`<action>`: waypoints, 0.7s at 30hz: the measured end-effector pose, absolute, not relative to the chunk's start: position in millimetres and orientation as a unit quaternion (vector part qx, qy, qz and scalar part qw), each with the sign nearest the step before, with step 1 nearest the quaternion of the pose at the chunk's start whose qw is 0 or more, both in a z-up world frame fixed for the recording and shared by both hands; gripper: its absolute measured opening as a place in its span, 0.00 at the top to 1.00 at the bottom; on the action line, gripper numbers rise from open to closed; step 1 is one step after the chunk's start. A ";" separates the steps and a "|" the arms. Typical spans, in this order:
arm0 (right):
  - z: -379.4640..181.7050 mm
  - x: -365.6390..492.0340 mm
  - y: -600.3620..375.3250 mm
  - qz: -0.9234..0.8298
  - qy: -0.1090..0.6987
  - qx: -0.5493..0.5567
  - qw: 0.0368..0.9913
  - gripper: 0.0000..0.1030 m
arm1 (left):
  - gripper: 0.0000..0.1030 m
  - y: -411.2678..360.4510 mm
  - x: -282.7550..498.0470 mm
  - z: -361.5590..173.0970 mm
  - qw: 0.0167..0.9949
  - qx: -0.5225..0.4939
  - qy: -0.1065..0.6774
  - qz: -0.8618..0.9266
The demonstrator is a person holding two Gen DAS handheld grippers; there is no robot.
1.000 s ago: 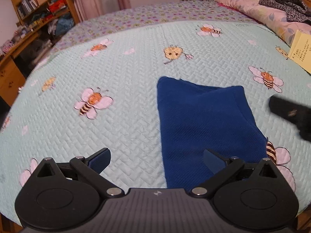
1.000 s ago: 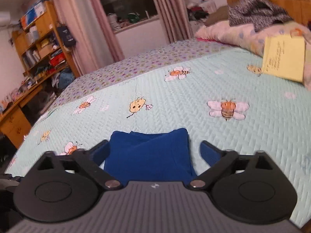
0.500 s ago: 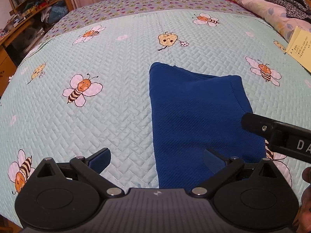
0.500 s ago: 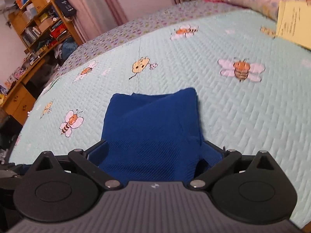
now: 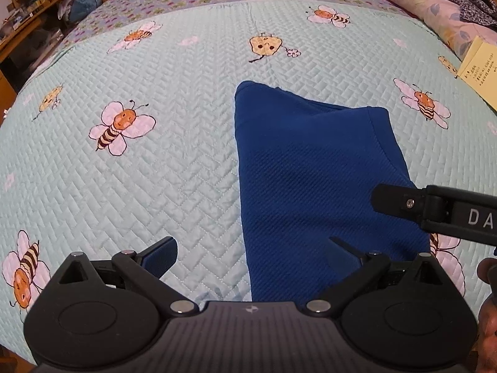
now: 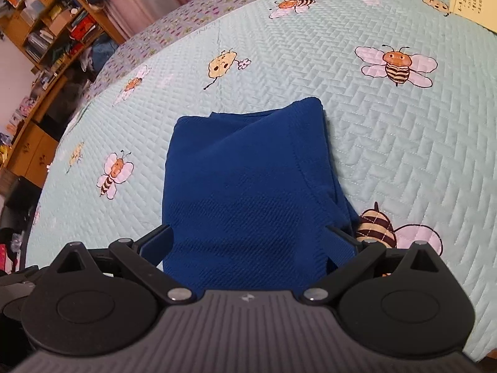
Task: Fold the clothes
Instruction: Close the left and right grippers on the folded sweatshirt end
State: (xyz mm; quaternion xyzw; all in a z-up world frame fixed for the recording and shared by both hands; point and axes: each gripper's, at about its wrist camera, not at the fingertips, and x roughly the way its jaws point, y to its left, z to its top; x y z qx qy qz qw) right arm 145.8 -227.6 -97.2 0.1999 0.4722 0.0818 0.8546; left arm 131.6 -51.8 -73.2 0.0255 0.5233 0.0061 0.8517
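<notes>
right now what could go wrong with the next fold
Both claws are open. The right claw straddles the whole width of the blue cloth, so closing may bunch it rather than pinch one edge. The left claw sits half off the cloth, over the quilt, and might snag it.

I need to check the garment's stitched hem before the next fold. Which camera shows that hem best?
The right wrist view: the blue garment fills its centre and the stitched hem runs sharply down its right side. The left wrist view shows the same garment off-centre, the hem faint, the right tongs overlapping its edge.
</notes>
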 end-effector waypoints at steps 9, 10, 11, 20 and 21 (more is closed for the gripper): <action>-94.8 150.8 -221.0 0.054 0.483 0.135 0.863 0.02 | 0.02 -52.2 132.0 -79.5 0.843 0.018 0.537 -0.002; -94.1 150.2 -220.6 0.051 0.483 0.130 0.864 0.02 | 0.02 -52.6 131.5 -79.0 0.843 0.018 0.537 -0.003; -93.6 149.9 -220.4 0.047 0.483 0.126 0.865 0.02 | 0.02 -53.0 130.8 -78.3 0.844 0.018 0.537 -0.003; -92.2 143.2 -225.9 0.039 0.490 0.126 0.862 0.02 | 0.02 -56.9 124.7 -71.8 0.849 0.024 0.528 -0.002; -91.0 141.8 -226.0 0.040 0.487 0.125 0.864 0.02 | 0.02 -58.1 123.7 -70.6 0.850 0.027 0.526 -0.002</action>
